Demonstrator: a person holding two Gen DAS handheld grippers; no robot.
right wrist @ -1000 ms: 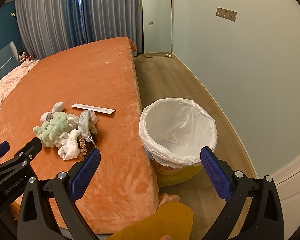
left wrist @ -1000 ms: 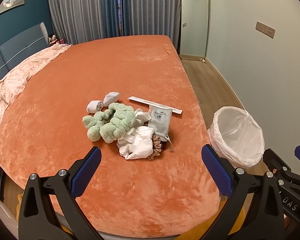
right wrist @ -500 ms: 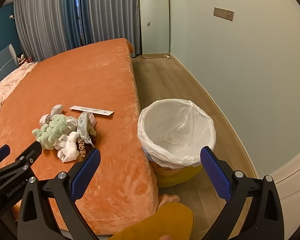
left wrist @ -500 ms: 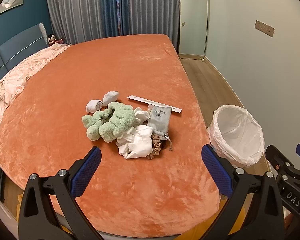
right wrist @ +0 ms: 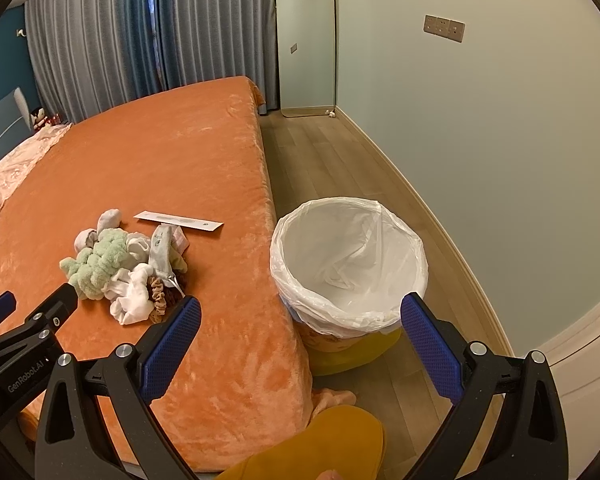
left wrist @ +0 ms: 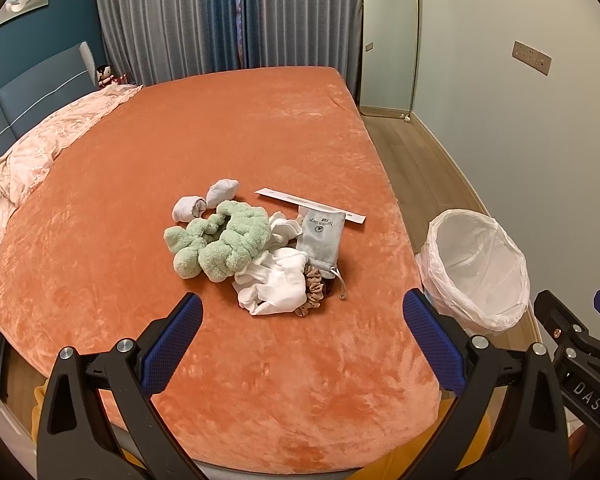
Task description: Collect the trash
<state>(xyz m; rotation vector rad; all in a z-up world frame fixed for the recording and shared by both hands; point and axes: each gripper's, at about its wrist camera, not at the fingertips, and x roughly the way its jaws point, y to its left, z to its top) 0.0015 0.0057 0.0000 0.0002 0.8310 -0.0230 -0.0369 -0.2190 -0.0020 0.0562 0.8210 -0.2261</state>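
Both grippers hang spread apart, gripping nothing: the left gripper over the bed near the pile, the right gripper over the lined bin standing on the floor beside the bed

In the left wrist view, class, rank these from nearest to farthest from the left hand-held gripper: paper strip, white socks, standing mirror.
From the left hand-held gripper:
1. white socks, at the pile's near edge, just ahead.
2. paper strip, flat on the bed behind the pile.
3. standing mirror, against the far wall, right of the curtains.
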